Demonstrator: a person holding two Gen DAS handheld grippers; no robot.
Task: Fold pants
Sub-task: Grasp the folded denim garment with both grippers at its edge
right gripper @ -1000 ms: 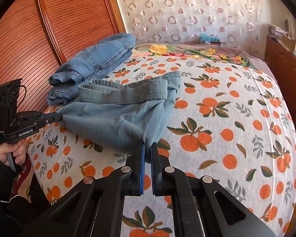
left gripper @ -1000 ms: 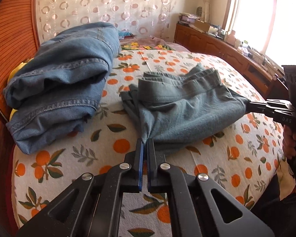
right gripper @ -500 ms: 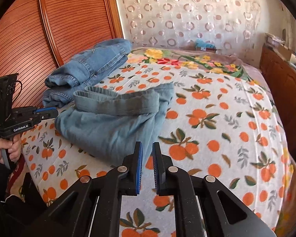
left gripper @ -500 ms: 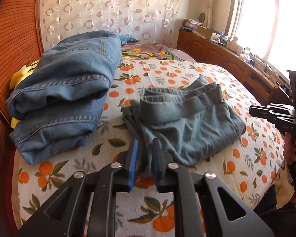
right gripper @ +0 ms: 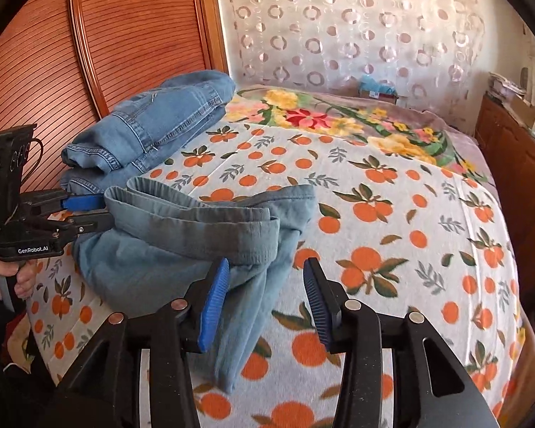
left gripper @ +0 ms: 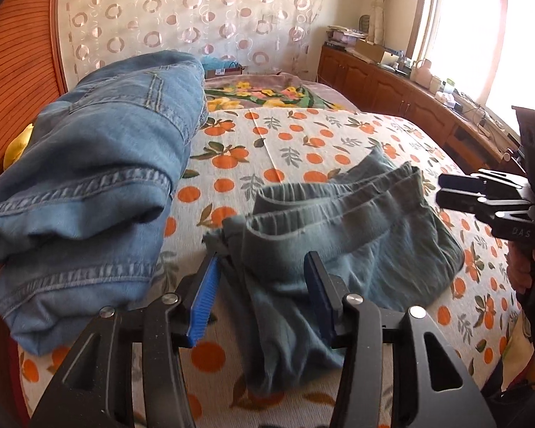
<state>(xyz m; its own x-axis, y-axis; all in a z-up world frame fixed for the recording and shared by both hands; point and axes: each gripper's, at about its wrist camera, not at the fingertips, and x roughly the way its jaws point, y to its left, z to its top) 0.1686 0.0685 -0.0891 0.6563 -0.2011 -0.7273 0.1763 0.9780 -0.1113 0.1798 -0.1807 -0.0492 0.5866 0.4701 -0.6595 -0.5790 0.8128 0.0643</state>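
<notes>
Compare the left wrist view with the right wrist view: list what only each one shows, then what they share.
Only the left wrist view: the bright window and the right hand-held gripper, its jaws parted, clear of the cloth.
Only the right wrist view: the left hand-held gripper, jaws parted beside the pants' waistband.
Both: the folded grey-blue pants, the jeans stack, the orange-print bedspread.

Bright window (left gripper: 481,28) over cluttered wooden cabinets (left gripper: 392,85); ringed curtain (right gripper: 356,28), ribbed wooden headboard (right gripper: 132,28), orange-printed bed cover (right gripper: 410,232).
</notes>
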